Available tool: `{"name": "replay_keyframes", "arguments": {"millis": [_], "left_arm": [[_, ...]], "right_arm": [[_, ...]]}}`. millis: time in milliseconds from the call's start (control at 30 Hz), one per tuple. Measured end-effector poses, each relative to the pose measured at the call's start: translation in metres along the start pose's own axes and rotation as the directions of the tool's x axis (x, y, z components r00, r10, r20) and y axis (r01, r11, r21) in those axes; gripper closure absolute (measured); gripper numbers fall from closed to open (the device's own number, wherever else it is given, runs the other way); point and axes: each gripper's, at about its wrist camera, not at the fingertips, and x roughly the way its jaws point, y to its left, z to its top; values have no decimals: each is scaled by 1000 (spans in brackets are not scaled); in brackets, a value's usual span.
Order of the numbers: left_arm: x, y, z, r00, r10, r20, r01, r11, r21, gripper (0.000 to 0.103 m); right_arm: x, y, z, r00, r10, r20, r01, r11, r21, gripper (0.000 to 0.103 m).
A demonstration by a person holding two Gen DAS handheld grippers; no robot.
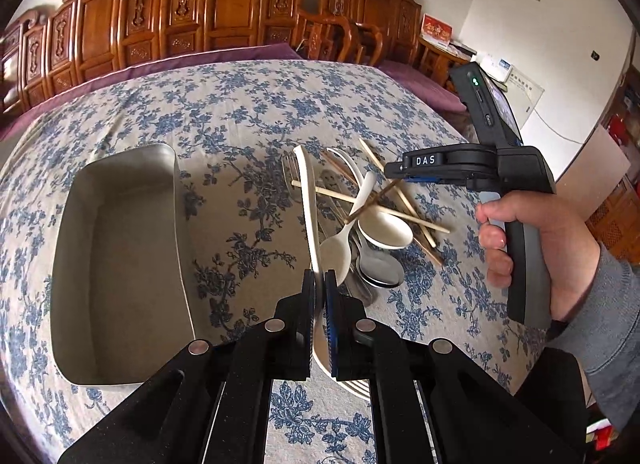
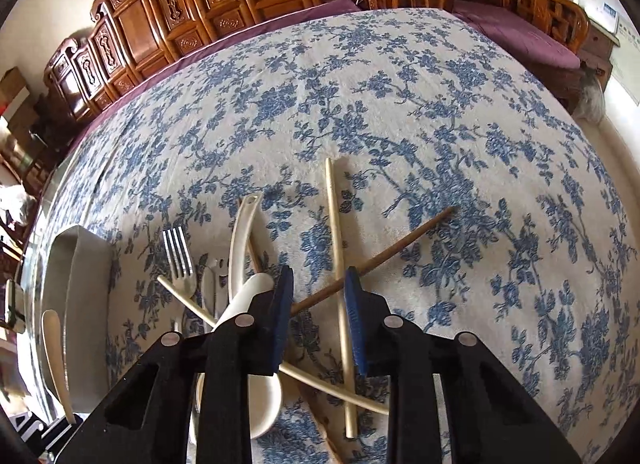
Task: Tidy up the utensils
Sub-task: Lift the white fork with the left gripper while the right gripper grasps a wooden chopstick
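My left gripper point(image 1: 319, 278) is shut on the handle of a long white spoon point(image 1: 307, 199), held above the flowered cloth, its bowl hanging under the fingers. A pile of utensils lies to its right: white spoons point(image 1: 384, 229), metal spoons point(image 1: 380, 268), a fork point(image 2: 180, 256) and several chopsticks. My right gripper point(image 2: 316, 292) hangs low over that pile with its jaws partly apart. A brown chopstick point(image 2: 400, 244) and a pale chopstick point(image 2: 335, 232) pass between its fingers without being pinched. In the left wrist view a hand holds the right gripper point(image 1: 394, 171) above the chopsticks.
An empty metal tray point(image 1: 116, 264) sits on the cloth left of the pile, also seen as the tray point(image 2: 76, 260) at the left edge. Carved wooden chairs point(image 1: 224, 3) line the table's far side. A purple cloth point(image 2: 532, 39) edges the table.
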Motion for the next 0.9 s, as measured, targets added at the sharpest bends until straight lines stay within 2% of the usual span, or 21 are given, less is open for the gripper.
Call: {"name": "replay_keyframes", "arguments": {"millis": [200, 567, 700, 800, 900], "left_arm": [[-7, 2, 3, 1000, 1, 18, -1, 1000, -1, 99], [-15, 5, 6, 999, 4, 37, -3, 1000, -9, 99], [-20, 7, 6, 999, 9, 48, -8, 1000, -12, 99], [-25, 10, 7, 998, 15, 59, -14, 1000, -19, 99], [-29, 13, 8, 998, 21, 66, -19, 999, -25, 99]], "right_arm": [[11, -1, -2, 999, 8, -46, -4, 997, 73, 78], [20, -6, 4, 998, 30, -60, -17, 978, 207, 82], [19, -14, 4, 996, 61, -59, -43, 964, 264, 88], [19, -18, 4, 995, 79, -61, -58, 955, 292, 96], [16, -18, 3, 995, 84, -59, -63, 953, 295, 97]]}}
